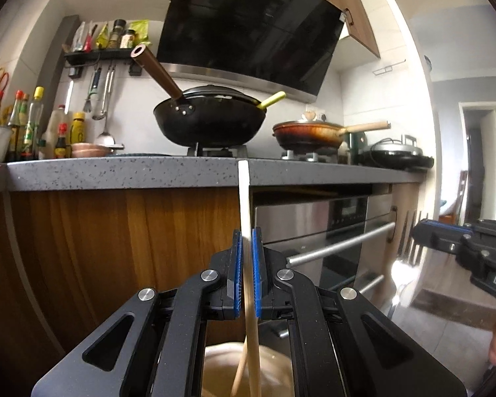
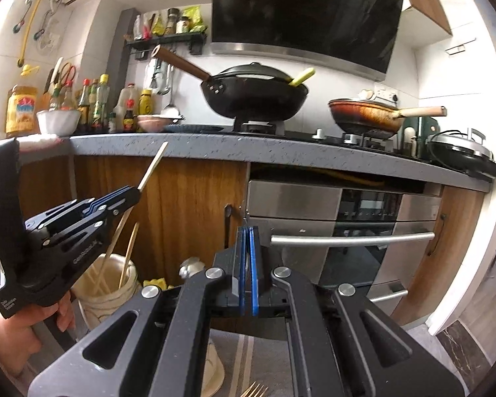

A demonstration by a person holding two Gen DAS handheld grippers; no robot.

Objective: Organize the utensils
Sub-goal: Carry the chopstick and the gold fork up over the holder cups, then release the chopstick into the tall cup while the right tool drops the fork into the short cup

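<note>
My left gripper (image 1: 247,235) is shut on a pale chopstick (image 1: 244,198) that stands upright between its blue pads. Directly under it is a cream holder (image 1: 220,364) with a second stick in it. In the right wrist view the same gripper (image 2: 138,192) holds the chopstick (image 2: 153,165) slanted above the holder (image 2: 115,286), which has several chopsticks in it. My right gripper (image 2: 247,231) is shut, and I see nothing between its pads. It appears at the right edge of the left wrist view (image 1: 416,230). Gold fork tines (image 2: 256,388) lie below it on a striped cloth (image 2: 244,350).
A grey counter edge (image 1: 132,173) runs ahead, with a black wok (image 1: 210,120) and a brown pan (image 1: 309,132) on the stove. Sauce bottles (image 2: 96,102) and a white bowl (image 2: 58,120) stand at the left. An oven with bar handles (image 2: 350,240) is below. A hand (image 2: 23,327) grips the left tool.
</note>
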